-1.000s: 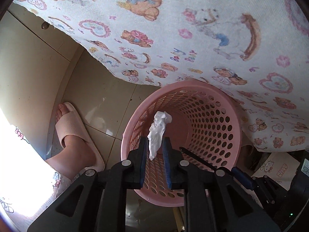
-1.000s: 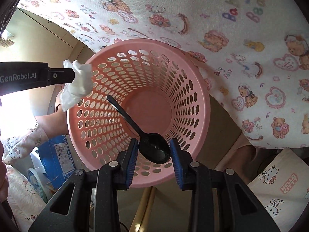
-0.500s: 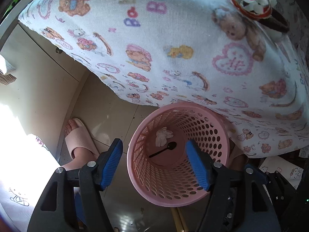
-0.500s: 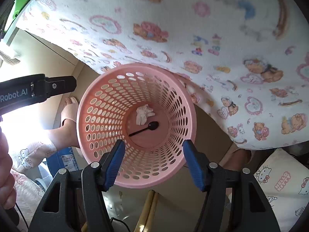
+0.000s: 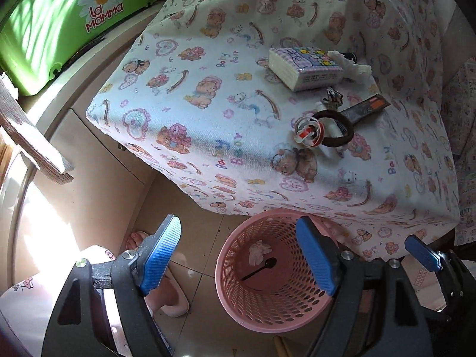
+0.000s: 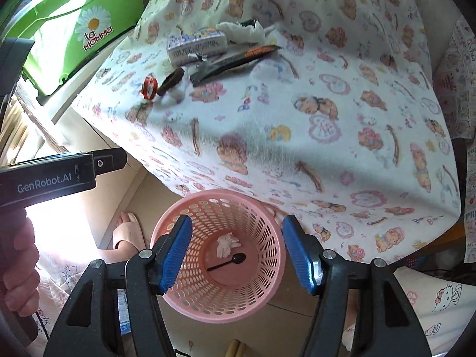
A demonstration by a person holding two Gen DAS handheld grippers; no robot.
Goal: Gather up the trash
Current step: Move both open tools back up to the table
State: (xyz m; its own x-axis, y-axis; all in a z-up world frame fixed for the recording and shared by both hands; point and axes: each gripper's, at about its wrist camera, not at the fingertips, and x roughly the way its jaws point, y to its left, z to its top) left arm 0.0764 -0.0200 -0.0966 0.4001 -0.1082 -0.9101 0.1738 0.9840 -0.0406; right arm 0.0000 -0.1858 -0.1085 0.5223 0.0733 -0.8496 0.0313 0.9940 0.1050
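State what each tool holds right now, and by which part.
Nothing. The left tool, jaws opening, and the right tool are empty; tissue and spoon lie in the basket.

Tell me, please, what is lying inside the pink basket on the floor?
On the bottom of the pink basket lie a crumpled white tissue and a black plastic spoon. Nothing else shows, though the near inner wall is hidden behind the rim.

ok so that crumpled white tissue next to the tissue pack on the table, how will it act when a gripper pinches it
The crumpled tissue looks soft and creased, so it will likely squash flat between the pads. It seems very light and may drag or snag rather than slide. It shouldn't roll, but loose folds may dangle.
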